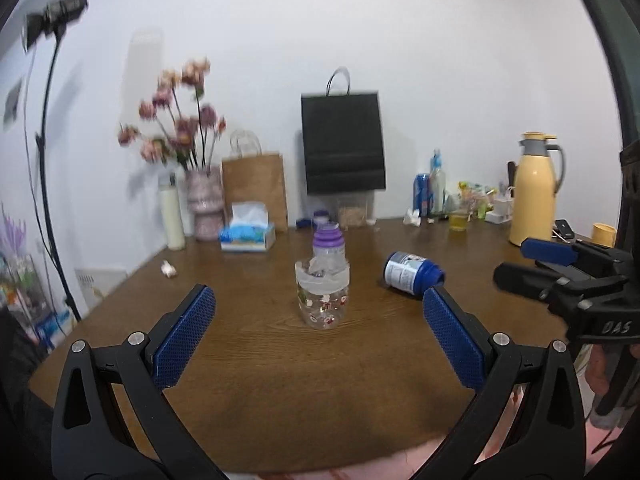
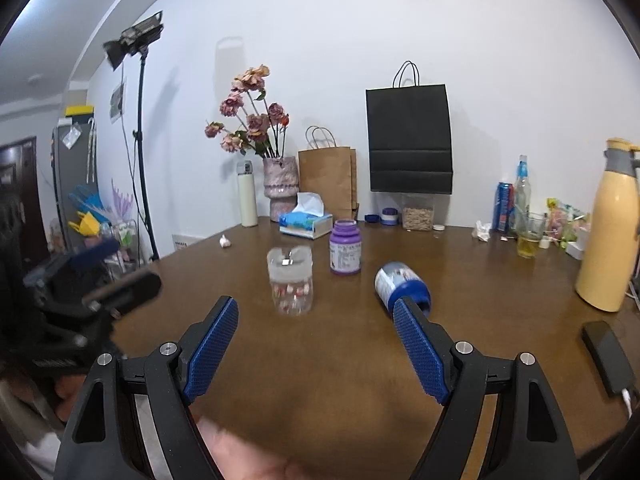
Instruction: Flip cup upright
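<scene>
A clear plastic cup [image 1: 323, 298] with a small red print and a frosted band stands on end at the middle of the brown table [image 1: 260, 360]; I cannot tell which end is up. In the right wrist view the cup [image 2: 291, 284] is blurred. My left gripper [image 1: 319, 294] is open, its blue pads wide apart on either side of the cup and nearer to me than it. My right gripper [image 2: 315, 304] is open too, with nothing between its fingers, a little short of the cup. Each gripper shows at the edge of the other's view: right [image 1: 532, 262], left [image 2: 100, 276].
A purple bottle [image 2: 345, 246] stands just behind the cup. A blue bottle [image 2: 402, 286] lies on its side to the right. Tissue box [image 2: 306, 224], flower vase [image 2: 281, 186], paper bags, cans and a yellow thermos [image 2: 608, 232] line the back. A phone [image 2: 608, 356] lies at the right.
</scene>
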`<act>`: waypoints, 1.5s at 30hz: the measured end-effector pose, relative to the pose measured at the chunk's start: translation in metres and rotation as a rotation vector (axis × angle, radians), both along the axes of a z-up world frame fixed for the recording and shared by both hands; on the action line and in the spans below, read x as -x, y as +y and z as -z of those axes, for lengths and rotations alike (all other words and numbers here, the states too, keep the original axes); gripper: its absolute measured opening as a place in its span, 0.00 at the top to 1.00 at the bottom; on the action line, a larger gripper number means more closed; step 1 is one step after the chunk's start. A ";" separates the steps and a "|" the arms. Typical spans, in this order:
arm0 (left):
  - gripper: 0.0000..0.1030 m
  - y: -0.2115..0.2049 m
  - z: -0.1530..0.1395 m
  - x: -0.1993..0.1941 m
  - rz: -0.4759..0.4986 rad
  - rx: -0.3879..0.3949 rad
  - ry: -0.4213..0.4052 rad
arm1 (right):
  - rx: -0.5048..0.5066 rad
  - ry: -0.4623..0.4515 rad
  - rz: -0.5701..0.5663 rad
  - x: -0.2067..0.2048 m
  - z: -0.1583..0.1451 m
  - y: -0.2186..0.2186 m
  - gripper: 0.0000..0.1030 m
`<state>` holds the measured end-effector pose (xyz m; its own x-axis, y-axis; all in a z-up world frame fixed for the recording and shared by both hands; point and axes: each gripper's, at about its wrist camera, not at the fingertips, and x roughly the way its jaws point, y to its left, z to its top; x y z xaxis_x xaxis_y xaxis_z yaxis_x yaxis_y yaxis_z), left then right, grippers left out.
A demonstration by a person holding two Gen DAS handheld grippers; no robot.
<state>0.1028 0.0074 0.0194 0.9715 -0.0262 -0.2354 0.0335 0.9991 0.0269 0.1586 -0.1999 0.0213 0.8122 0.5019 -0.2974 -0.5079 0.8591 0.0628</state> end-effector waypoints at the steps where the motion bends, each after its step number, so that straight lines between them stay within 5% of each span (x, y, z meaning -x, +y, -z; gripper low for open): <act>1: 0.00 0.003 -0.001 -0.012 0.008 0.021 0.018 | -0.005 0.012 -0.012 -0.012 -0.002 0.001 0.18; 11: 0.00 0.011 -0.025 -0.163 0.121 0.042 0.173 | 0.040 0.186 -0.042 -0.161 -0.016 0.024 0.18; 16: 0.00 0.011 -0.021 -0.235 0.143 0.016 0.413 | 0.066 0.272 -0.064 -0.220 -0.013 0.030 0.18; 26: 0.14 0.001 -0.018 -0.347 0.225 -0.006 0.620 | 0.097 0.352 -0.058 -0.278 0.007 0.031 0.18; 36: 0.14 -0.018 0.000 -0.360 0.245 -0.033 0.690 | 0.164 0.411 -0.097 -0.285 0.031 0.023 0.18; 42: 0.15 -0.044 0.003 -0.349 0.344 -0.020 0.726 | 0.258 0.475 -0.081 -0.265 0.065 0.012 0.18; 44: 0.22 -0.061 0.006 -0.344 0.410 -0.036 0.750 | 0.269 0.477 -0.078 -0.263 0.072 0.010 0.33; 45: 0.27 -0.067 0.007 -0.343 0.440 -0.039 0.758 | 0.264 0.475 -0.088 -0.263 0.073 0.008 0.33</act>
<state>0.4456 -0.0598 0.0122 0.4571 -0.3404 -0.8217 0.4382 0.8901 -0.1250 0.4213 -0.1915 -0.0520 0.5161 0.4209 -0.7460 -0.5469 0.8322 0.0912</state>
